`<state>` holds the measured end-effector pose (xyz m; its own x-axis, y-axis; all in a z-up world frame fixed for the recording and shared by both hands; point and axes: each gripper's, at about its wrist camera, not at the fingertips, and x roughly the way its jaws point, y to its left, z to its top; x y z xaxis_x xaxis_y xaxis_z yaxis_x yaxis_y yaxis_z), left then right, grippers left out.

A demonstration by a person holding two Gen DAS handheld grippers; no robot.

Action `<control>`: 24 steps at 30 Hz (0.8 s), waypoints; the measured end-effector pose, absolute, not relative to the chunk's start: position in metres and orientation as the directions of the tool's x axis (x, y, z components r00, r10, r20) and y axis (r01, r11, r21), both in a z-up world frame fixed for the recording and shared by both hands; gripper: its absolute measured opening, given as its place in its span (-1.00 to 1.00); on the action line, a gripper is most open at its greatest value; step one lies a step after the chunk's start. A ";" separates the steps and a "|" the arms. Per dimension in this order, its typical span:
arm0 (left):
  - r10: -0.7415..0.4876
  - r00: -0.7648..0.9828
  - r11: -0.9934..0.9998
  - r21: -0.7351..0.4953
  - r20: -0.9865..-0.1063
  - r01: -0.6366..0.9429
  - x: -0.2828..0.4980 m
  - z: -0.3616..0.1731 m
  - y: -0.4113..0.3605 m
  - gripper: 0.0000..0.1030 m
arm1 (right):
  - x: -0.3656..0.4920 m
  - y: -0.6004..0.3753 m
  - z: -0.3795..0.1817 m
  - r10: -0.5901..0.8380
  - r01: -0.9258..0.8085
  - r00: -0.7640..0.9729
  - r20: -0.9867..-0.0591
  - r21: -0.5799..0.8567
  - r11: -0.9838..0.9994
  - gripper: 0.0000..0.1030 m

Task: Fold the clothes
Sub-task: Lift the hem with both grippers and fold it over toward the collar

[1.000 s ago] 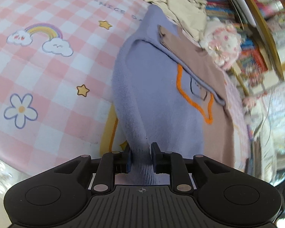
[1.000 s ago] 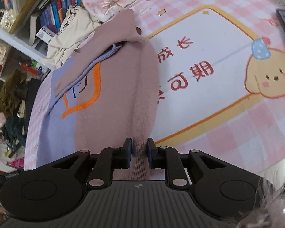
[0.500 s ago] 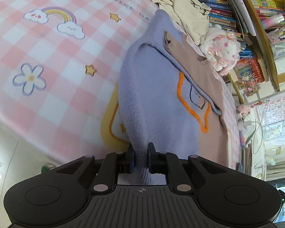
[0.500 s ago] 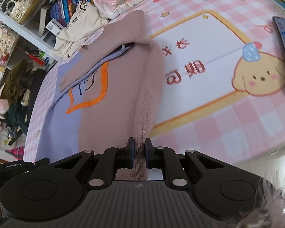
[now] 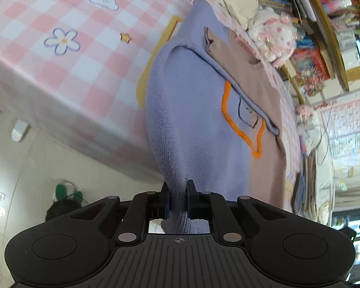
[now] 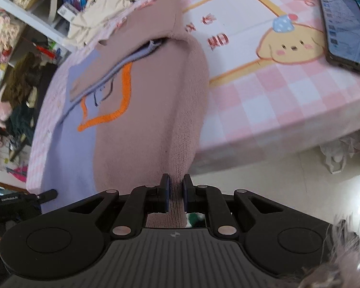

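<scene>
A knitted sweater, lavender on one half [image 5: 194, 110] and dusty pink on the other [image 6: 151, 110], lies on the table with an orange outline stitched on its front. Its sleeves are folded across the chest. My left gripper [image 5: 177, 192] is shut on the lavender hem corner, which runs down between the pads. My right gripper [image 6: 175, 187] is shut on the pink hem corner. Both hold the hem stretched past the table's near edge.
A pink checked tablecloth [image 5: 60, 72] with cartoon prints covers the table. A phone [image 6: 345, 28] lies on it at the right. A beige garment [image 5: 237, 2], a plush toy [image 5: 271, 36] and bookshelves [image 5: 328, 12] stand behind. Below the edge, floor [image 6: 300, 180] shows.
Both grippers pulled the hem back toward the near table edge, dragging the sweater along. The table edge and the floor have come into both views.
</scene>
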<state>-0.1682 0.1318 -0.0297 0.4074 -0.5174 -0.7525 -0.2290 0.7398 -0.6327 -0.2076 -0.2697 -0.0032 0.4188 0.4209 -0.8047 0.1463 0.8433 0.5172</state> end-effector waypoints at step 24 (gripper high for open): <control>-0.606 0.729 0.411 -0.910 -0.318 -0.056 -0.086 0.035 0.144 -0.83 | -0.114 -0.309 0.081 0.545 0.074 0.758 -0.360 0.876 0.476 -0.79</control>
<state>-0.0863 0.1444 0.0346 0.7292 -0.6057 -0.3184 -0.0557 0.4112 -0.9098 -0.1138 -0.3093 0.0808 0.7576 0.5446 -0.3597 0.0738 0.4761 0.8763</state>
